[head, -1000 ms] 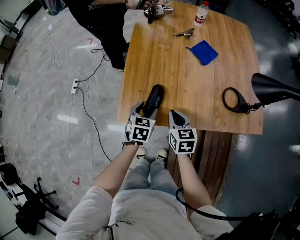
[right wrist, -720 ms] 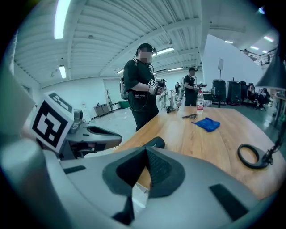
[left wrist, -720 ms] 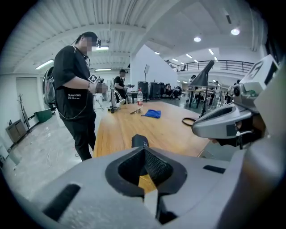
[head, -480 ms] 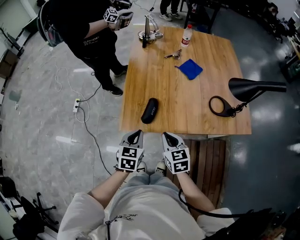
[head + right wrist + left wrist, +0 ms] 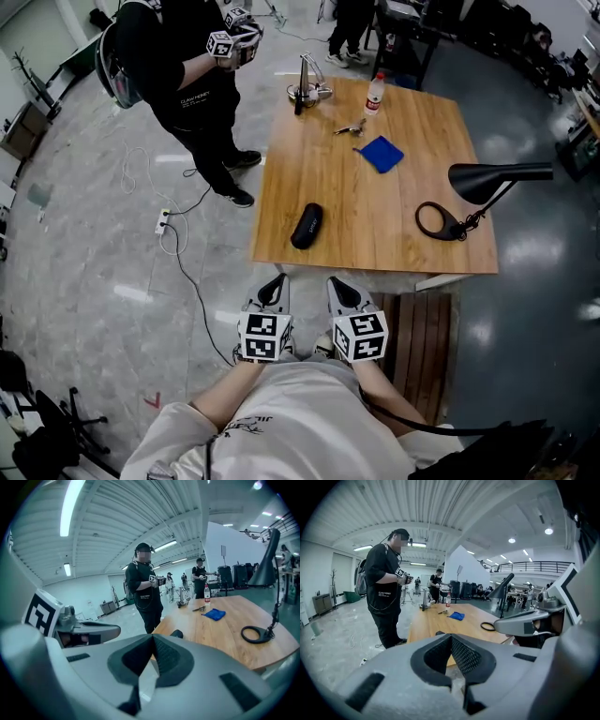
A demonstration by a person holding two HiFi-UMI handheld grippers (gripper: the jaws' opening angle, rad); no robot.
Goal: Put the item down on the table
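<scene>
The black oblong case (image 5: 307, 226) lies flat on the wooden table (image 5: 375, 225), near its front left corner. Nothing holds it. My left gripper (image 5: 275, 282) hangs off the table's front edge, above the floor, shut and empty. My right gripper (image 5: 337, 284) is beside it, also shut with nothing in it. In the left gripper view the gripper's (image 5: 452, 640) pads meet, and the case (image 5: 439, 633) peeks over them. In the right gripper view the gripper's (image 5: 153, 641) pads are closed together, with the case (image 5: 176, 633) just beyond.
A blue cloth (image 5: 381, 154), a water bottle (image 5: 374, 94), a metal tool (image 5: 349, 127) and a metal stand (image 5: 305, 89) sit at the far end. A black desk lamp (image 5: 487, 175) stands at the right. A person (image 5: 178, 70) with grippers stands beyond the left corner. Cable (image 5: 178, 248) runs across the floor.
The left gripper has let go of the black case, which stays on the table, and shut. Both grippers have drawn back off the table's front edge toward my body.
</scene>
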